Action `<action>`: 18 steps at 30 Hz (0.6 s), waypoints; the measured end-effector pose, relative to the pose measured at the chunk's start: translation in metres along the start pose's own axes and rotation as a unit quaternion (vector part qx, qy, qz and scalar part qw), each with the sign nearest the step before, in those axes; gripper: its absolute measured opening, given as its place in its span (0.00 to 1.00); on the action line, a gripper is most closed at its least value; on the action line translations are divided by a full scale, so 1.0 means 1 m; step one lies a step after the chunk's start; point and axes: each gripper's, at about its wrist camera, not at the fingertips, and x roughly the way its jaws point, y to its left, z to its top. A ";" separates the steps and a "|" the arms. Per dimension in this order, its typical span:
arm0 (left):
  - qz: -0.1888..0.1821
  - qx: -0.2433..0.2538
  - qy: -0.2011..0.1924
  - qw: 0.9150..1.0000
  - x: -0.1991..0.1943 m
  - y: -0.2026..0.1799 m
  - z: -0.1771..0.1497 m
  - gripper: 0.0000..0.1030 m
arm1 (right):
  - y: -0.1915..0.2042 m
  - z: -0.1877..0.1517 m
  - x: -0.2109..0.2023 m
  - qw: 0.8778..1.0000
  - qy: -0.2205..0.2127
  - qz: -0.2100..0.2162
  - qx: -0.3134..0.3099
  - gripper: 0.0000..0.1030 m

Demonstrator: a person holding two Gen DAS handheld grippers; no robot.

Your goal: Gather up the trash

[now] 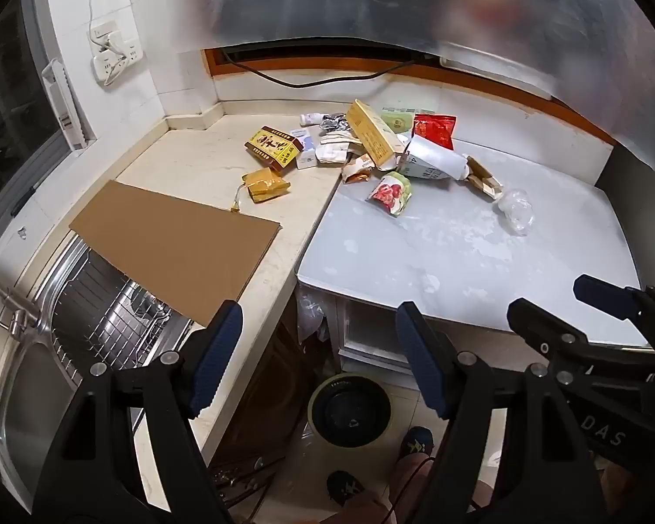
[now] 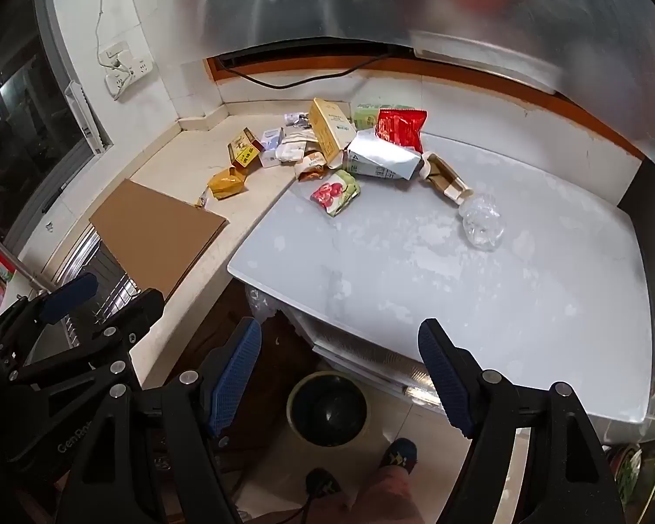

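Note:
A pile of trash lies at the back where the counter meets the white tabletop (image 1: 458,270): a yellow box (image 1: 371,135), a red bag (image 1: 434,129), a silver milk carton (image 1: 430,159), a strawberry pouch (image 1: 391,192), a brown tea box (image 1: 273,148), a gold packet (image 1: 266,185) and a clear plastic wad (image 1: 517,209). The same yellow box (image 2: 327,131) and strawberry pouch (image 2: 334,192) appear in the right wrist view. A round bin (image 1: 349,410) (image 2: 327,410) stands on the floor below. My left gripper (image 1: 319,310) and right gripper (image 2: 340,327) hover open and empty above the bin, well short of the pile.
A cardboard sheet (image 1: 174,236) lies over part of the steel sink (image 1: 35,384), with a wire rack (image 1: 122,314) and faucet (image 1: 8,297) beside it. A cable runs along the back ledge. The person's feet (image 1: 417,441) stand next to the bin.

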 end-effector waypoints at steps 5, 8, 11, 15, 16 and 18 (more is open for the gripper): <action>-0.004 -0.002 0.003 1.000 0.001 0.000 0.000 0.68 | 0.000 -0.002 -0.002 1.000 -0.005 -0.002 0.001 0.74; -0.004 -0.004 0.004 1.000 0.002 -0.010 0.001 0.68 | 0.001 -0.002 -0.002 1.000 -0.002 -0.005 0.005 0.74; -0.002 -0.005 0.006 1.000 0.002 -0.016 0.001 0.68 | -0.003 -0.004 -0.003 1.000 0.000 -0.003 0.011 0.74; -0.013 -0.002 0.007 1.000 -0.003 -0.008 -0.002 0.68 | 0.001 -0.005 -0.006 1.000 0.002 -0.011 0.016 0.74; -0.013 -0.001 0.007 1.000 -0.004 -0.010 -0.002 0.68 | 0.002 -0.005 -0.007 1.000 0.001 -0.012 0.016 0.74; -0.015 -0.001 0.007 1.000 -0.004 -0.012 -0.001 0.68 | 0.001 -0.006 -0.009 1.000 0.001 -0.015 0.018 0.74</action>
